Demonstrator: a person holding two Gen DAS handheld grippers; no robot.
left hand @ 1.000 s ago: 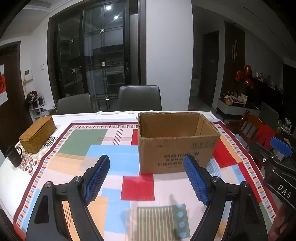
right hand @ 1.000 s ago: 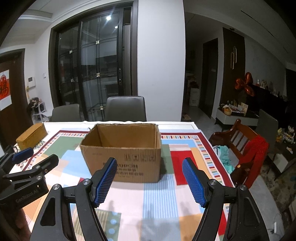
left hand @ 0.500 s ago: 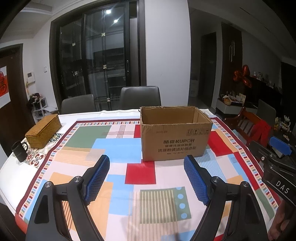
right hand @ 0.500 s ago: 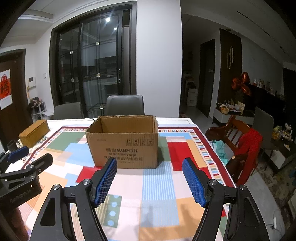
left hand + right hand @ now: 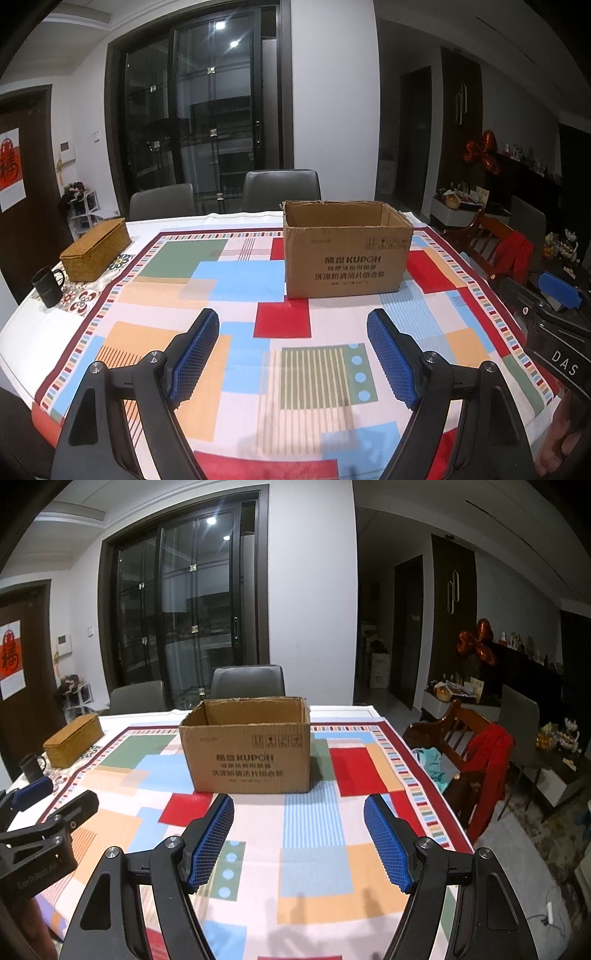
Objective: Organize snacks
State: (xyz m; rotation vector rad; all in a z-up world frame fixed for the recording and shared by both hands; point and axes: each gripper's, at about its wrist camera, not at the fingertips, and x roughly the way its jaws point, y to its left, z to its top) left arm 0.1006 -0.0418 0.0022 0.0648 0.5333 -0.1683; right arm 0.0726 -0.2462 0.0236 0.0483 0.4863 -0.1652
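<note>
Cardboard box (image 5: 347, 254), open-topped, upright toward far edge of table (image 5: 55, 325), long side facing both claws. Straight ahead of right gripper (image 5: 298, 843), ahead and slightly right of left gripper (image 5: 293, 356). Both wide apart, empty. No snacks visible.

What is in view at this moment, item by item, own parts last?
cardboard box: one, brown, open-topped, far middle of the tablecloth.
tablecloth: one, multicoloured blocks, covering the table.
woven box: one, tan, lidded, far left of the table.
mug: one, black, in front of the woven box.
grey chairs: two, behind the table.
wooden chair: one, red garment draped over it, right of the table.
left tool: blue pads, open, empty.
right tool: blue pads, open, empty.
</note>
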